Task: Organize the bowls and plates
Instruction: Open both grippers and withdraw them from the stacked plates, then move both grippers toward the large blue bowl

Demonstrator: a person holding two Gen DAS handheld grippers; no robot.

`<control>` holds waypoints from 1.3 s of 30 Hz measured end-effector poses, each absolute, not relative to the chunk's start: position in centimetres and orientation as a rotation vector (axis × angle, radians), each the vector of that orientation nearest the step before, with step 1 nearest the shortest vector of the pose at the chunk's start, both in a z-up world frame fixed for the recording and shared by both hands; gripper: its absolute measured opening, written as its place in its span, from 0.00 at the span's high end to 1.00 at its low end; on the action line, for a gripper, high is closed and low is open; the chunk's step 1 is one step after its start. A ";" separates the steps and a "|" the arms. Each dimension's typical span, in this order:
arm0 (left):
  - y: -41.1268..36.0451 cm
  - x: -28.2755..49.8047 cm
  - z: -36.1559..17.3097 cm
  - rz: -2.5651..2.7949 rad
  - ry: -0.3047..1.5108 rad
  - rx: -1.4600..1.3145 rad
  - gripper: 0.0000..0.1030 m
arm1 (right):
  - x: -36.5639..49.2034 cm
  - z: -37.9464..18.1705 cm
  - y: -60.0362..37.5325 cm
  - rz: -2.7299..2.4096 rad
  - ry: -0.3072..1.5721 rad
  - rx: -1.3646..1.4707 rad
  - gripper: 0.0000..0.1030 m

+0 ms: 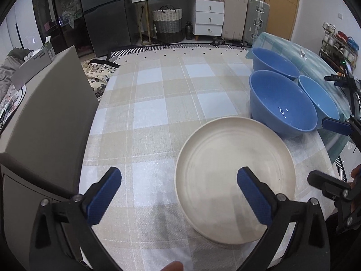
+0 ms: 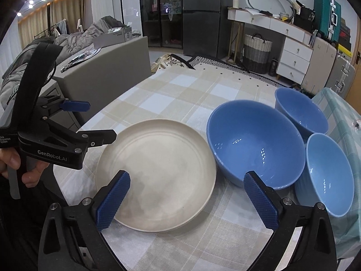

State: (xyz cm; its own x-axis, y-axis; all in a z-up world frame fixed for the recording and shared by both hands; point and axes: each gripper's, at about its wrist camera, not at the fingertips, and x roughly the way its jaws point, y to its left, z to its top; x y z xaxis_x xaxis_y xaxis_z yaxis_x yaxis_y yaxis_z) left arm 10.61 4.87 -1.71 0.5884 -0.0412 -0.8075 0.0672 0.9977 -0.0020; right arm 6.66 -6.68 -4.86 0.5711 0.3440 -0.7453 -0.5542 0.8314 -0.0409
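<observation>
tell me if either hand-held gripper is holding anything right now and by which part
Nothing is held. The left hand-held gripper and the right hand-held gripper are both open above the cream plate, with no pad touching its rim or the blue bowls.

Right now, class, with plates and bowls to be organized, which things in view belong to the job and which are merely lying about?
Belong to the job:
round cream ceramic plate
large blue bowl
two smaller blue bowls
left tongs and right tongs, both open and empty

Lying about:
woven laundry basket
white drawer unit
silver suitcase
checked tablecloth
</observation>
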 end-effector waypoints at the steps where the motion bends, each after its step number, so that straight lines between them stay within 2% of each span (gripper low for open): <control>1: 4.9 10.7 -1.5 -0.062 0.935 0.025 0.00 | 6.8 -4.5 -6.8 0.529 0.794 -0.280 0.01; 25: -0.6 14.4 6.0 -0.148 0.755 -0.056 0.00 | 9.5 8.1 -15.2 0.334 0.607 -0.092 0.01; 39: -3.1 17.3 8.9 -0.175 0.713 -0.084 0.00 | 12.2 10.8 -17.8 0.264 0.595 -0.051 0.01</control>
State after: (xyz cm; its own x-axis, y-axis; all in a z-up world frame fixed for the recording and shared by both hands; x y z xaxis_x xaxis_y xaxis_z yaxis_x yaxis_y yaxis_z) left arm 17.35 -3.06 8.90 0.7424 -0.1885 -0.6429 0.1312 0.9819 -0.1364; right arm 12.24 -17.79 10.81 0.7956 0.2310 -0.5600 -0.2604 0.9651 0.0282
